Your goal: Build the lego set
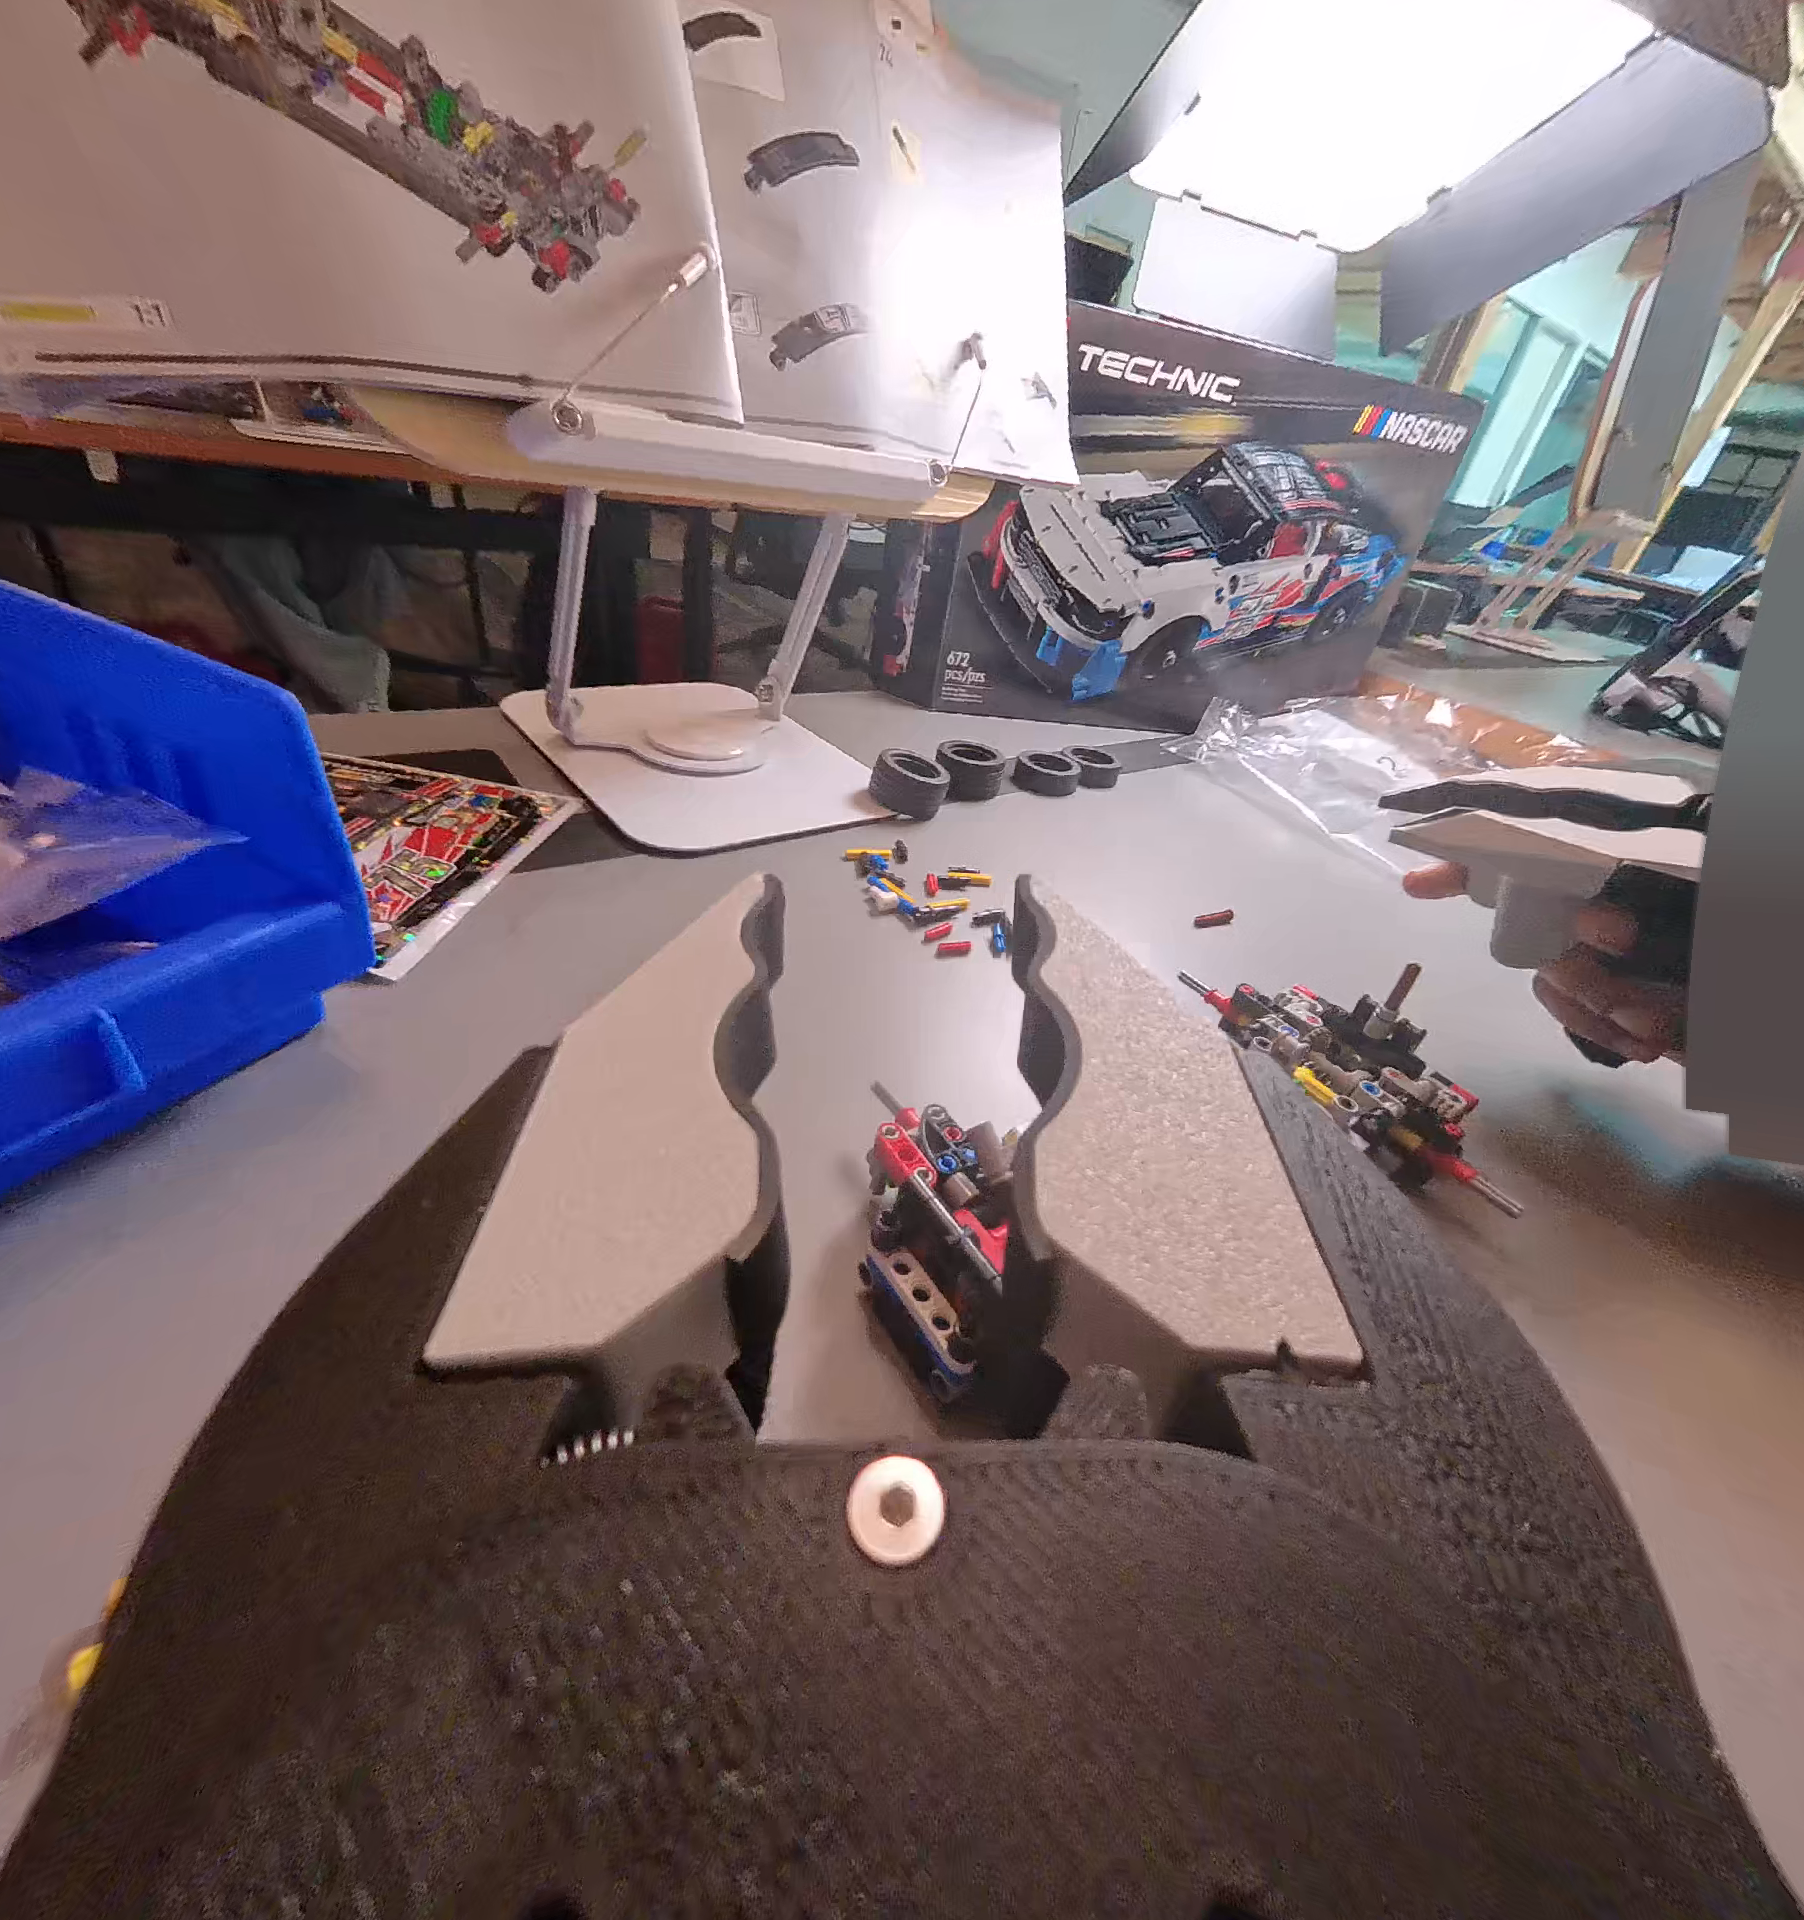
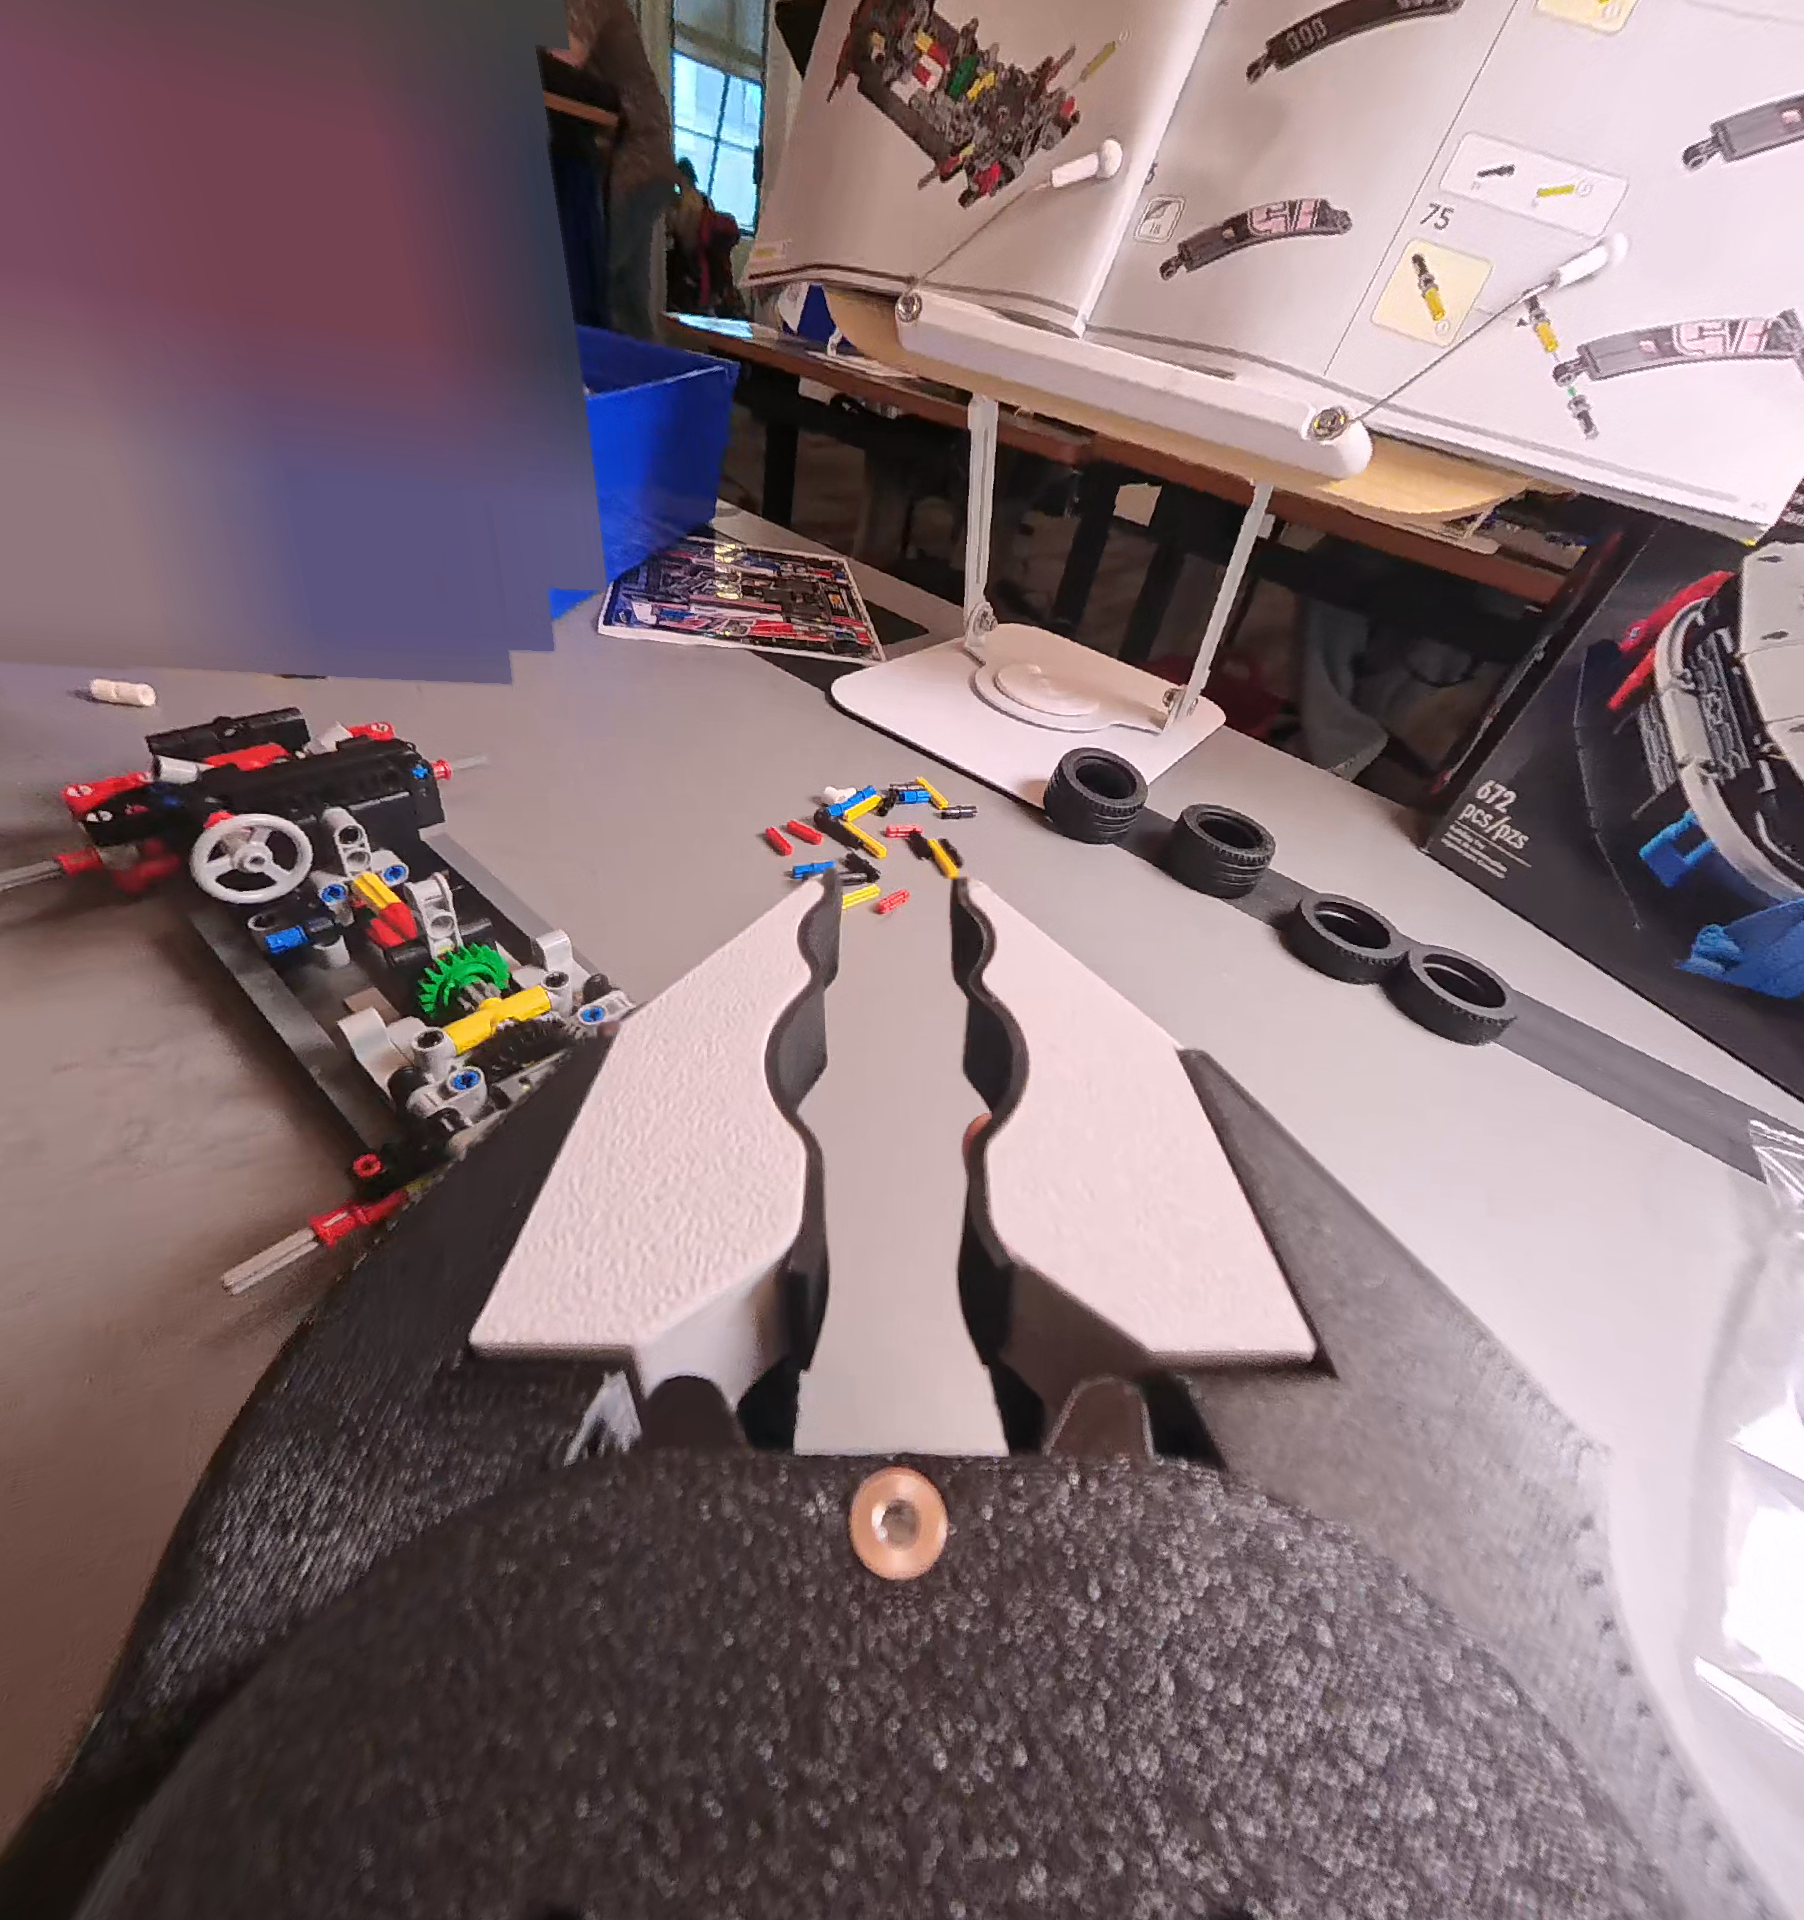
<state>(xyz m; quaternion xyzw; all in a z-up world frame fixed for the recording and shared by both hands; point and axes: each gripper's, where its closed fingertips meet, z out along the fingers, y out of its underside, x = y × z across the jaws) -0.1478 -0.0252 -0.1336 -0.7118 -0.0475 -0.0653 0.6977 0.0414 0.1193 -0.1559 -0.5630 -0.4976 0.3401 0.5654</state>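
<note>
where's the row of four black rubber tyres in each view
Left wrist view: the four black rubber tyres sit centre, slightly right, beyond the loose pins, right of the white book stand's base.
Right wrist view: the tyres run diagonally at mid-right, on from the stand base.
Shared landmark: the white stand base.

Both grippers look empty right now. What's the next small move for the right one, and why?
Probably ease the right gripper forward and down onto the loose pins. Its jaws stand open and empty, pointing at that pile just past the fingertips, and the open manual shows a pin step. The left gripper is open over a small subassembly.
</note>
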